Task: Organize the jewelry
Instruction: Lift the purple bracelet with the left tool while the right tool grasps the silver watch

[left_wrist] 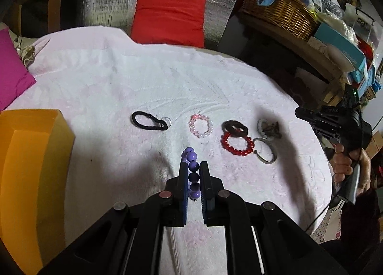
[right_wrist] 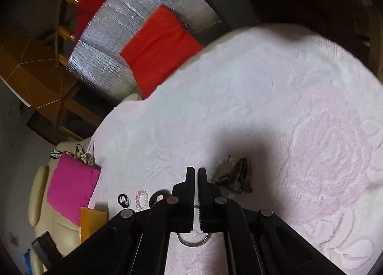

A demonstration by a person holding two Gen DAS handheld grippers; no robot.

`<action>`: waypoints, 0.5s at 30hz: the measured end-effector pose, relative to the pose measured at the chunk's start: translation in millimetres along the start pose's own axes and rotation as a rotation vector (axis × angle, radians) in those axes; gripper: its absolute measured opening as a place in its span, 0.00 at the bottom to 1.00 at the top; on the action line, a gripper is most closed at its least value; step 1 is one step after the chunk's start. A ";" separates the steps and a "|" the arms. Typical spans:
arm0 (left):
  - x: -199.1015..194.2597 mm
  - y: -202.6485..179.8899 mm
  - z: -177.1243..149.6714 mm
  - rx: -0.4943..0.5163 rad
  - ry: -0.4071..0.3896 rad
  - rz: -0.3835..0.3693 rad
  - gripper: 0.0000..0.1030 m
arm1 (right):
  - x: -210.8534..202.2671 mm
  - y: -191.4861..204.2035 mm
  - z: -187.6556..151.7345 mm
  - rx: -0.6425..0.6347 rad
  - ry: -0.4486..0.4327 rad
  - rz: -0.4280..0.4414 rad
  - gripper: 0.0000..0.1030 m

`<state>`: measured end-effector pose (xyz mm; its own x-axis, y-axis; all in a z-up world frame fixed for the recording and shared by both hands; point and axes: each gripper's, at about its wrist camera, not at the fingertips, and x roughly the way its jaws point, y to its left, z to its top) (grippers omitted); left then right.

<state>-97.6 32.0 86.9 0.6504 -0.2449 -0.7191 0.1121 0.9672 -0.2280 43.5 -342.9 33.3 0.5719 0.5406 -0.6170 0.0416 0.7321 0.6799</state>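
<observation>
Left gripper (left_wrist: pixel 193 174) is clamped on a purple round-bead bracelet (left_wrist: pixel 191 169), held off the pink-white textured cloth on the desk (left_wrist: pixel 119 78); the open yellow cardboard box (left_wrist: pixel 33 155) sits near, at left. Right gripper (right_wrist: pixel 196 179) has its jaws closed with a thin silver metal ring (right_wrist: pixel 194 244) showing just below the jaws; whether it is actually gripped, I can't tell. Red bead bracelet (left_wrist: pixel 236 143), pale pink bead bracelet (left_wrist: pixel 201 126) and black elastic hair tie (left_wrist: pixel 149 120) lie loose. Likely step: carry the purple bracelet over the box, keep the squeeze firm, release only once above the opening.
</observation>
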 end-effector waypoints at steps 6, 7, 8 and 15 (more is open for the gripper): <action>-8.9 -7.5 4.0 0.019 -0.025 0.003 0.09 | 21.3 -10.8 3.0 0.057 0.039 -0.098 0.72; -7.8 -8.4 4.0 0.016 -0.025 -0.004 0.09 | 25.1 -9.2 3.1 0.046 0.028 -0.111 0.73; -6.5 -9.6 3.9 0.015 -0.023 -0.007 0.09 | 29.0 -7.7 3.0 0.033 0.021 -0.120 0.73; 4.6 -15.6 -0.5 -0.001 0.005 -0.027 0.09 | 74.4 -21.5 -3.0 0.016 0.096 -0.216 0.48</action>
<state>-96.8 15.7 86.9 0.6433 -0.2717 -0.7158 0.1295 0.9601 -0.2480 82.7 -317.1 -28.4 0.4676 0.4093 -0.7834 0.1684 0.8288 0.5336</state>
